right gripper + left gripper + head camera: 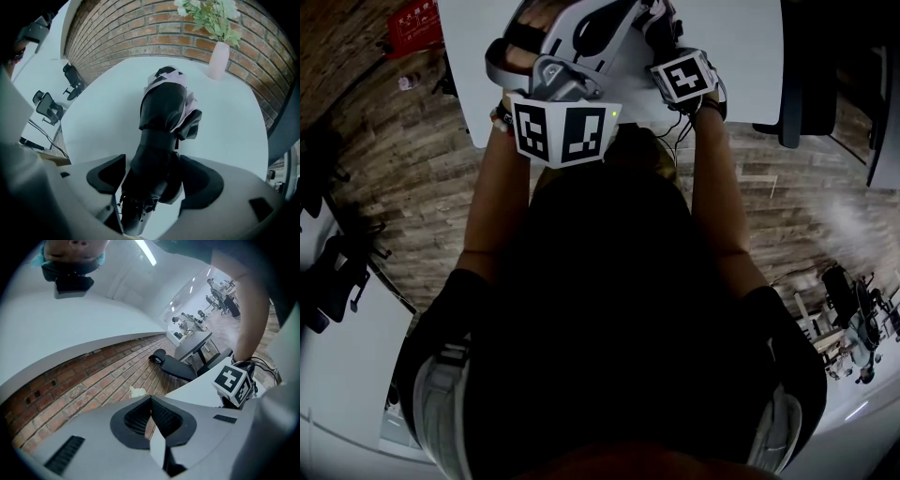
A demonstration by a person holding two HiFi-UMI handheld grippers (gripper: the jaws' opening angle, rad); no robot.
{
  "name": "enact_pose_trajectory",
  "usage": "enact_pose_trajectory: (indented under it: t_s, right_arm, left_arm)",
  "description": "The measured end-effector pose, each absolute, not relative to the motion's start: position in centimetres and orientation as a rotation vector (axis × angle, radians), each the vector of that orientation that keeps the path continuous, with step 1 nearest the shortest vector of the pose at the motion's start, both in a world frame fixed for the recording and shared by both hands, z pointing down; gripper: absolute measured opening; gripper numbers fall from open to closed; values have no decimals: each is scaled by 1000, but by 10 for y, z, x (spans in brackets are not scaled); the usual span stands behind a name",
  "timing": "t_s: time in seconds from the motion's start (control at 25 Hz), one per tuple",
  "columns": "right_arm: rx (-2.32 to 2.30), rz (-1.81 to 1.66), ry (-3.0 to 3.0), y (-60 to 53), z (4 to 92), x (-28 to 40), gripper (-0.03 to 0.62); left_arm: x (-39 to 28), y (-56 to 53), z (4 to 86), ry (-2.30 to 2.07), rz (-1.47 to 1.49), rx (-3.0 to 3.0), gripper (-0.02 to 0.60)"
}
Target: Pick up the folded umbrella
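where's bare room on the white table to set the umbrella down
The round white table is bare left of the black folded umbrella with pink lining, out to its rim, and wider on the right. Only the far edge is taken, by the pale pink vase of flowers. The right tongs grip the umbrella.

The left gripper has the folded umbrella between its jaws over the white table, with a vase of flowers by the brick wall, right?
Wrong gripper: the right gripper has the folded umbrella between its jaws, as the right gripper view shows; the left gripper is shut on nothing. The white table, vase of flowers and brick wall are as you say.
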State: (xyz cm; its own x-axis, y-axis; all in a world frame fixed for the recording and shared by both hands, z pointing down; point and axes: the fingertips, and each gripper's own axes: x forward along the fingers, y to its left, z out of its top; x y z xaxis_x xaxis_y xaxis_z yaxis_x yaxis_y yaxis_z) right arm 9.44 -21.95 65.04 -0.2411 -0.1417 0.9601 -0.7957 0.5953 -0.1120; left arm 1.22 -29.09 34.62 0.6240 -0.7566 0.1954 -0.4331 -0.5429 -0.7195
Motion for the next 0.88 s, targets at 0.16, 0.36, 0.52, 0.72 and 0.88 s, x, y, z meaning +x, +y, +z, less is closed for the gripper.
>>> enact_pose_trajectory:
  t_s: [0.16,0.36,0.52,0.72,0.88]
  right_arm:
    - [775,760,-1723,-220,651,95,342]
    - [779,755,-1681,-219,653,97,342]
    - [787,752,-1668,-219,654,99,342]
    - [760,742,-1673,-221,654,97,342]
    - [730,709,-1664,-222,649,95,254]
  left_arm:
    - [12,-292,346,930,-662,-2211,12]
    - [12,-293,348,930,-663,-2221,12]
    - [11,-295,348,936,-657,-2221,12]
    - [12,-295,347,947,-653,-2223,12]
    - [8,-296,346,951,-652,-2222,12]
